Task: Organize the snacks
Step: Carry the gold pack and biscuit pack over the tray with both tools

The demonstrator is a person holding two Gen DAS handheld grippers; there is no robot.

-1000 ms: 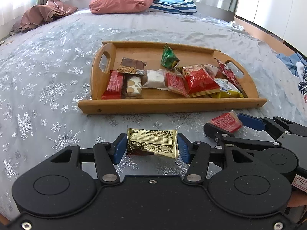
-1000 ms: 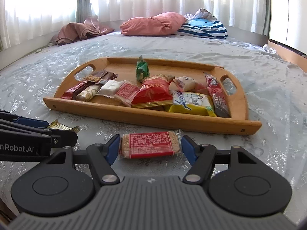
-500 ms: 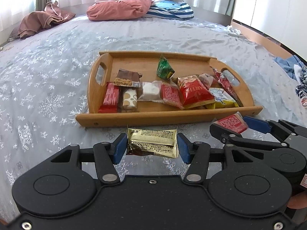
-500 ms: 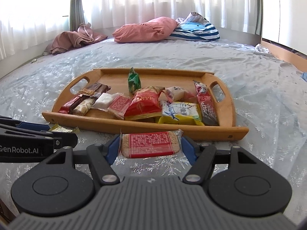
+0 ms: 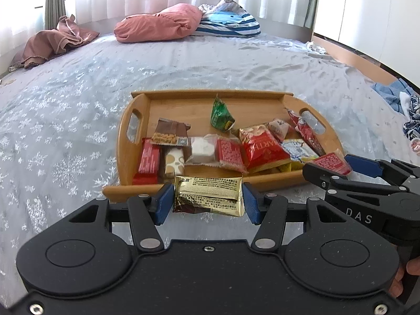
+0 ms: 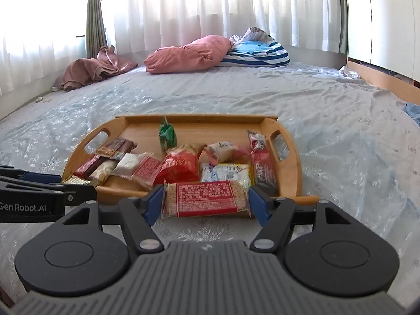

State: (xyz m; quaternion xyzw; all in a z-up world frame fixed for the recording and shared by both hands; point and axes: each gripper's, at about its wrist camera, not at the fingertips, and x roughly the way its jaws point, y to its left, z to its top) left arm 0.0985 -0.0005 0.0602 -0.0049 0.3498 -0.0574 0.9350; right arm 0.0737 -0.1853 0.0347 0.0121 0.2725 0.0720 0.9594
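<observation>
Both grippers have risen toward the wooden tray — left gripper fingers clamping the gold packet, right gripper fingers clamping the red cracker pack — each should clear the near rim before release.

Bed: wide, covered by a pale blue-grey sheet with a white snowflake print, filling most of both views. At its far end, a rumpled pink pillow touching a blue-and-white striped cushion on its right, with a dusty-rose heap of cloth well apart to the left, by the far left corner. Beyond the bed, sheer white curtains glowing with daylight, a grey-green drape among them; right of the bed, white cabinet doors above a wooden ledge.
</observation>
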